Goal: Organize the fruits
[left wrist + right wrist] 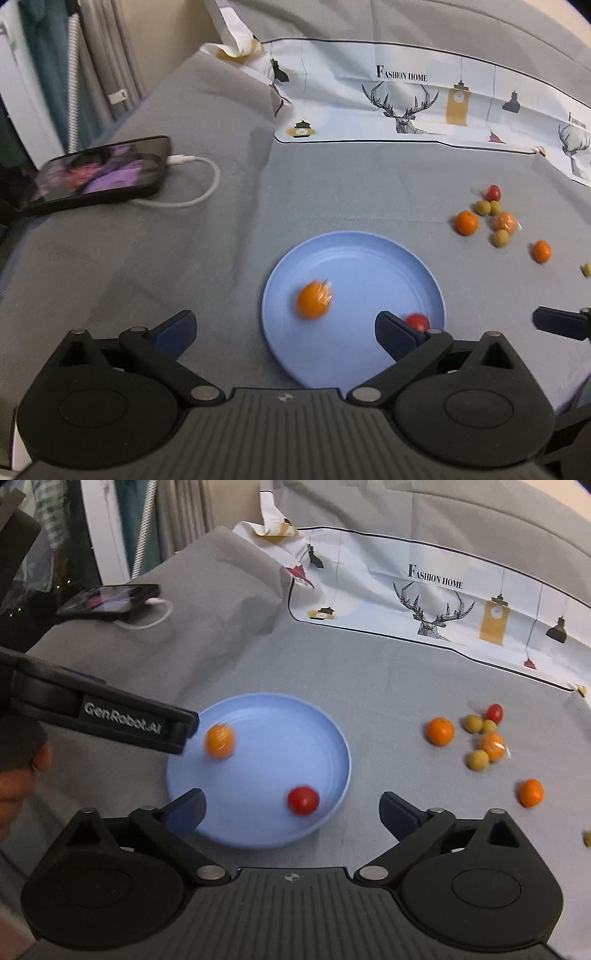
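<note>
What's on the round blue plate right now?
On the round blue plate lie two fruits: a blurred orange fruit in clear wrap near its far left side, and a small red tomato near the front. The right gripper's finger hides a bit of the front rim.

Four oranges (439,731), two tomatoes (303,800)

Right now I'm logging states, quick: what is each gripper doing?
Left gripper: open, holding nothing, above the blue plate.
Right gripper: open, holding nothing.
</note>
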